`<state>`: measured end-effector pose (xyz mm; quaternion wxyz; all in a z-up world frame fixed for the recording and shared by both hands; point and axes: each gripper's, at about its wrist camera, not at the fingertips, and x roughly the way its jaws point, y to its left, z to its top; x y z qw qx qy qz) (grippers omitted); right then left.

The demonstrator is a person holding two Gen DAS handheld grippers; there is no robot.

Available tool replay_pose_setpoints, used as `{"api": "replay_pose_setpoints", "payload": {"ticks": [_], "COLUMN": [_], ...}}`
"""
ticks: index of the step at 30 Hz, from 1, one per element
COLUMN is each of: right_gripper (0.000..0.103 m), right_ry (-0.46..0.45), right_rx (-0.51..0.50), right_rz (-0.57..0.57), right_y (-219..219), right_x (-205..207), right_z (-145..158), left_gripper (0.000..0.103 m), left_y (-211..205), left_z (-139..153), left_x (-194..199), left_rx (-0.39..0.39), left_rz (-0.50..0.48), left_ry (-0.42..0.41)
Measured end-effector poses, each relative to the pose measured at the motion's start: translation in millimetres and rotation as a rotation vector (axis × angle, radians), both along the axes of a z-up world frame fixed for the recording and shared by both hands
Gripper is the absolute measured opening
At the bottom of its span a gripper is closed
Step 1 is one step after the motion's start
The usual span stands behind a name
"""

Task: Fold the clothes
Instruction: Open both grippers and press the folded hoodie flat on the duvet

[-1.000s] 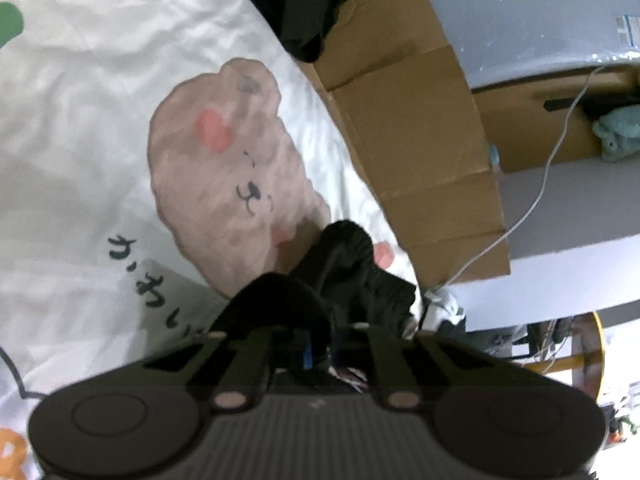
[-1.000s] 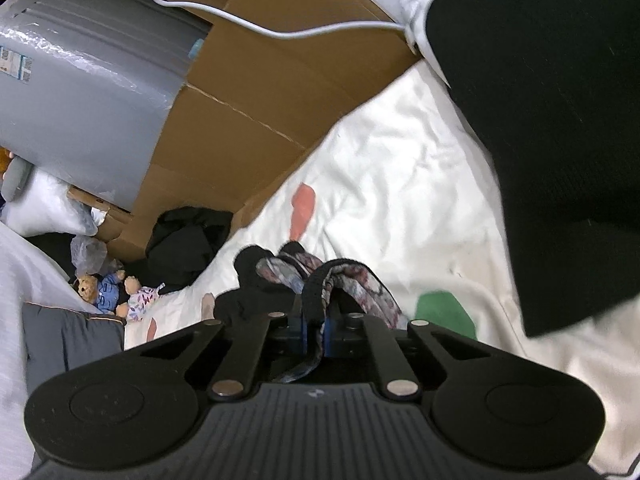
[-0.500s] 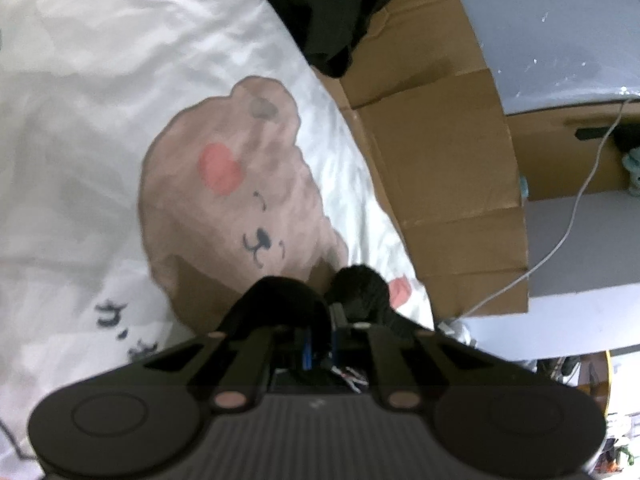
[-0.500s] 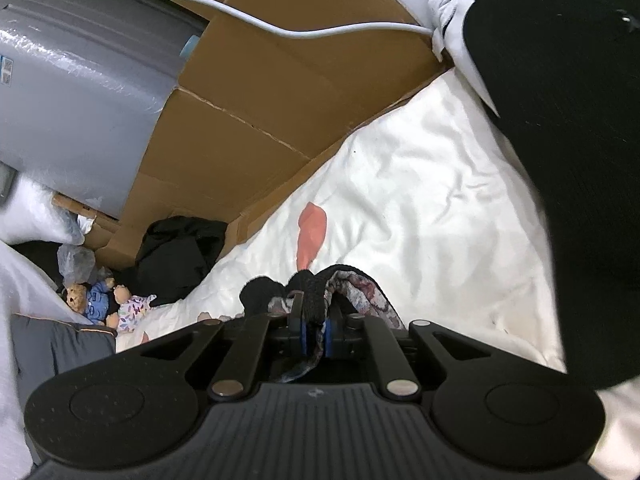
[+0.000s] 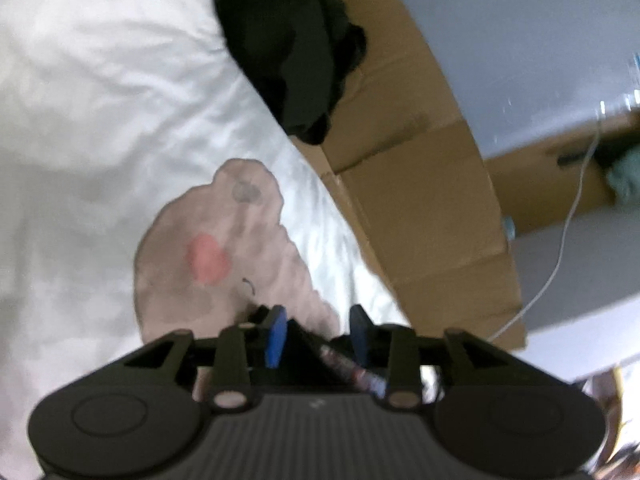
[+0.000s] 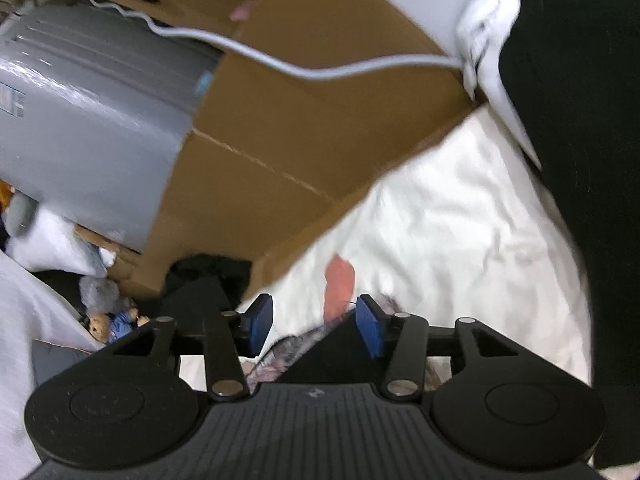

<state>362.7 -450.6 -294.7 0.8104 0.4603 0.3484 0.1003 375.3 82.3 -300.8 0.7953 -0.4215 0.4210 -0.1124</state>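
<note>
From the left wrist camera, the left gripper (image 5: pixel 316 334) hovered low over a white bed sheet printed with a pinkish-brown cartoon bear (image 5: pixel 224 264). Its two blue-padded fingers (image 5: pixel 275 335) stood partly apart and were opening. Between them lay a dark garment with a black outer face and a red-and-white patterned edge (image 5: pixel 348 364), sitting low in the gap, close to the gripper body. Neither pad pressed on it. The cloth looked bunched, and the blurred picture hid its full shape. Beyond the sheet's edge stood a flattened brown cardboard sheet (image 5: pixel 424 216), with a heap of black clothing (image 5: pixel 296 48) at its top end and a thin white cable (image 5: pixel 560 256) to the right.

From the right wrist camera, the right gripper (image 6: pixel 314 326) also had its blue pads (image 6: pixel 370 330) spread and opening. The same patterned garment (image 6: pixel 288 356) lay on the white sheet (image 6: pixel 440 240) under and between the fingers, its floral lining showing nearer the left pad and a black fold nearer the right. The pads did not grip it. A large black cloth (image 6: pixel 580 160) filled the right edge. Brown cardboard (image 6: pixel 280 140), a grey ribbed plastic case (image 6: pixel 92 120) and a white cable (image 6: pixel 320 70) lay beyond.
</note>
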Motion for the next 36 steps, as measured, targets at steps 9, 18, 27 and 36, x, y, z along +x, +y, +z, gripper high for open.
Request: {"api": "replay_pose_setpoints", "payload": {"ticks": [9,18,27,36], "right_gripper": [0.051,0.051,0.013,0.007], "right_ry": [0.040,0.058,0.075,0.039], "right_rx": [-0.291,-0.335,-0.378,-0.502], "right_rz": [0.085,0.133,0.229,0.185], "right_y": [15.7,24.0,38.7,34.6], "right_x": [-8.8,7.9,20.4,13.7], "right_z": [-15.1,-37.1,-37.3,-4.6], "left_gripper": [0.051,0.057,0.004,0.002], "left_y": [-34.5,-73.9,-77.1,-47.5], "left_z": [-2.3,-20.1,-20.5,-5.1], "left_x": [-2.4,11.6,17.1,6.3], "left_rx": [0.259,0.424,0.462,0.415], "left_rz": [-0.192,-0.319,-0.323,-0.227], "left_ry": [-0.014,-0.052,-0.071,-0.056]}}
